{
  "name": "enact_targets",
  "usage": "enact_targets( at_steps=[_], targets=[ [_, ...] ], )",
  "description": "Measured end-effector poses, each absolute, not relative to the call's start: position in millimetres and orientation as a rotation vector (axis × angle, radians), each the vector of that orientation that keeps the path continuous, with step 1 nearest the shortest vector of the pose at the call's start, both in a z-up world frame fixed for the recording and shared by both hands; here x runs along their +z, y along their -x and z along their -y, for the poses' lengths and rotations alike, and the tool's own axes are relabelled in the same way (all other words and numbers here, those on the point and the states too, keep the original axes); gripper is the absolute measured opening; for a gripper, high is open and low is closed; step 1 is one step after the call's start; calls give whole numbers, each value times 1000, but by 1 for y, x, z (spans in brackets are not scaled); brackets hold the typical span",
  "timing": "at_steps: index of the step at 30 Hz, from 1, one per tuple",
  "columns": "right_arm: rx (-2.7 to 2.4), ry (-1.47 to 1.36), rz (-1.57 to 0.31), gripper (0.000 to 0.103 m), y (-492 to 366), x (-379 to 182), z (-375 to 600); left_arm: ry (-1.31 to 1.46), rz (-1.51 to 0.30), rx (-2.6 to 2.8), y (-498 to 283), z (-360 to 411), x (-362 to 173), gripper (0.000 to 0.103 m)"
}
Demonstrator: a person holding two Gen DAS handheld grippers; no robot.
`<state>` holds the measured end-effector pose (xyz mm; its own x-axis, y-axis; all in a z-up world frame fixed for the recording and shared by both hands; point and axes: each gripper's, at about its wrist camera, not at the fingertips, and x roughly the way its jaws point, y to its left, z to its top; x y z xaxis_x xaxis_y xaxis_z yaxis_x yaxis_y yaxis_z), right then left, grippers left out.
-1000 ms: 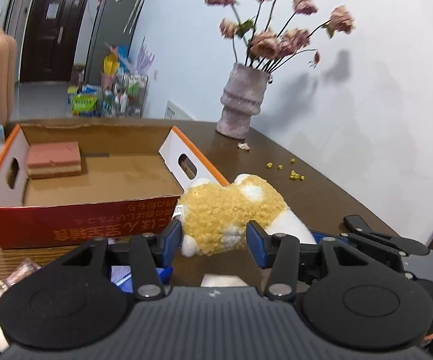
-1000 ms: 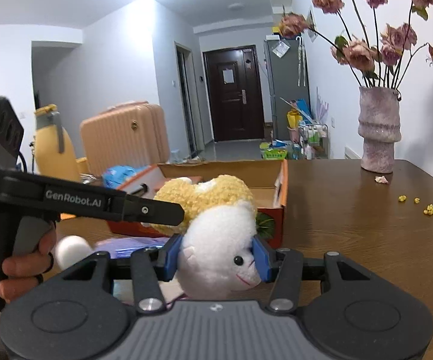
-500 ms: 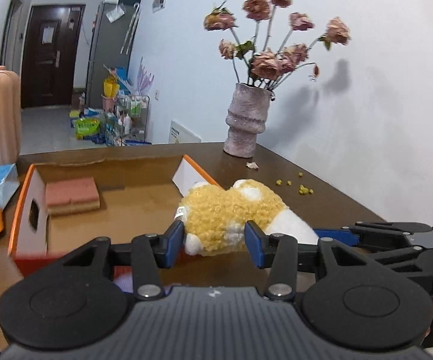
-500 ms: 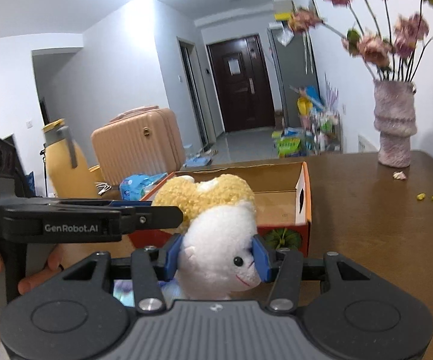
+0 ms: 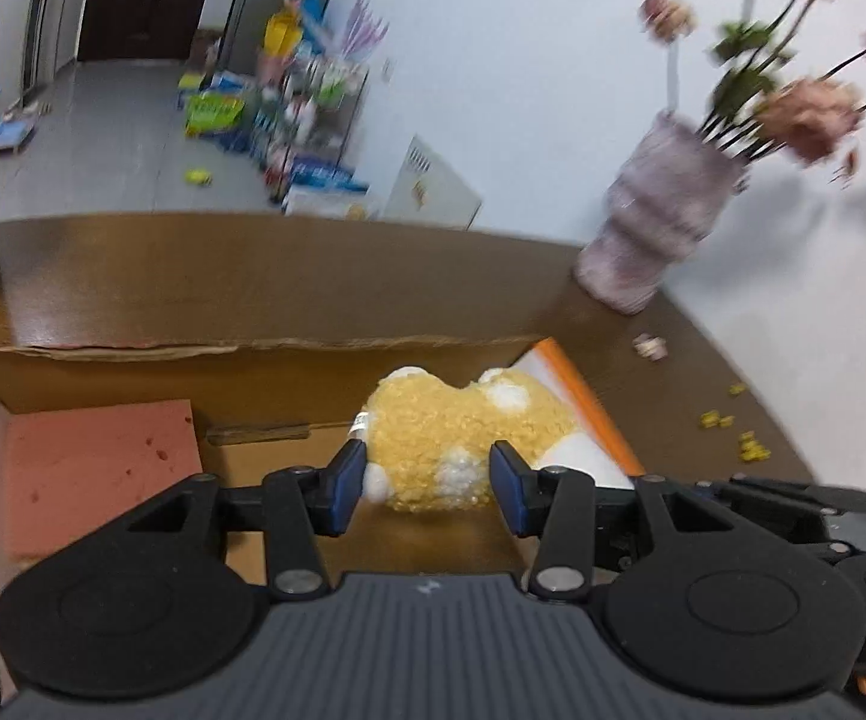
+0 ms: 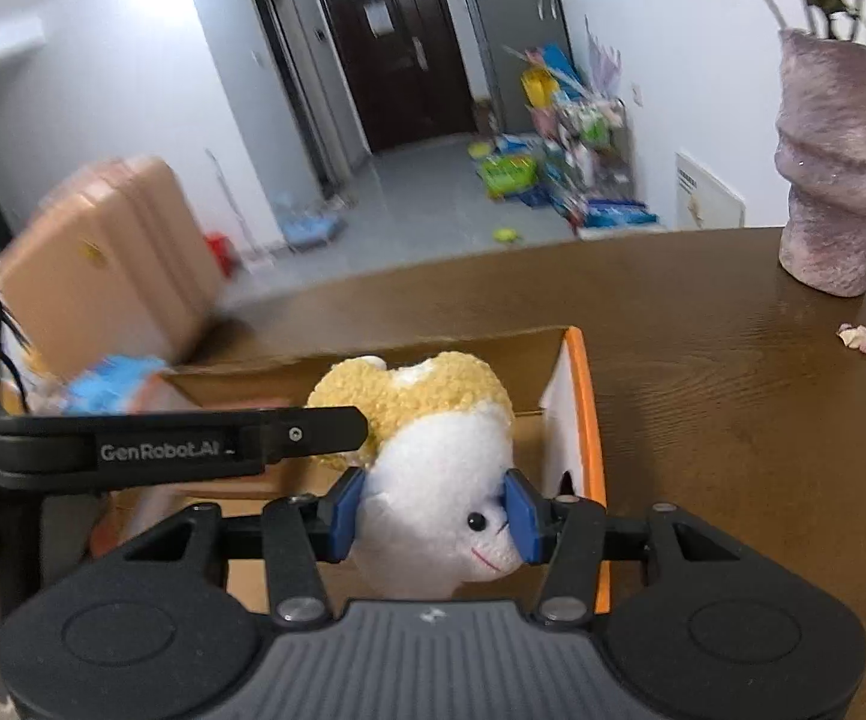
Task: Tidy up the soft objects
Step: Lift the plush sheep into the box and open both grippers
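Note:
A plush toy with a curly yellow body (image 5: 463,432) and a white head (image 6: 439,510) is held by both grippers above the open cardboard box (image 5: 253,360). My left gripper (image 5: 430,489) is shut on the yellow body. My right gripper (image 6: 433,516) is shut on the white head. The left gripper's body also shows in the right wrist view (image 6: 181,450), at the left. A pink sponge (image 5: 97,468) lies in the box's left part. The box's orange-edged right wall (image 6: 583,420) stands just right of the toy.
A purple vase with dried roses (image 5: 655,240) stands on the brown table (image 6: 733,420) at the far right, with yellow crumbs (image 5: 733,432) near it. A peach suitcase (image 6: 103,252) and a blue packet (image 6: 109,384) are beyond the box's left side.
Both grippers have carried the plush toy forward and up, from in front of the box to above its inside. Both views now look down into the box.

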<state>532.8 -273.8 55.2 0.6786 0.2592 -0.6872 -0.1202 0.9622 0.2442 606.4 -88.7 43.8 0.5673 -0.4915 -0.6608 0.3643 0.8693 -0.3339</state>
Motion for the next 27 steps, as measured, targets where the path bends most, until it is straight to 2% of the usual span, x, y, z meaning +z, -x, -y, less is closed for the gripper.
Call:
enact_targets(
  at_steps=[7,10,13,18,23,27],
  targets=[
    [128,35,-814,52,-556,36,234,209,-867,-488,-620,81,21,55],
    [91,88,-805,58,-560,32,230,179,-837,-480,-612,78,28,57],
    [92,72,-804,59,-554,36,234,144,-809,-470,-599,72,43,58],
    [98,33,-725,64,-532,79,253,92,-717,-442,-562,51,89,65],
    [126,38,-641,78,-485,135,278,12,-638,-388,-511,22,133,74],
    [126,19,-600,83,-445,158,295,-10,-582,-341,-468,2,159,84]
  ],
)
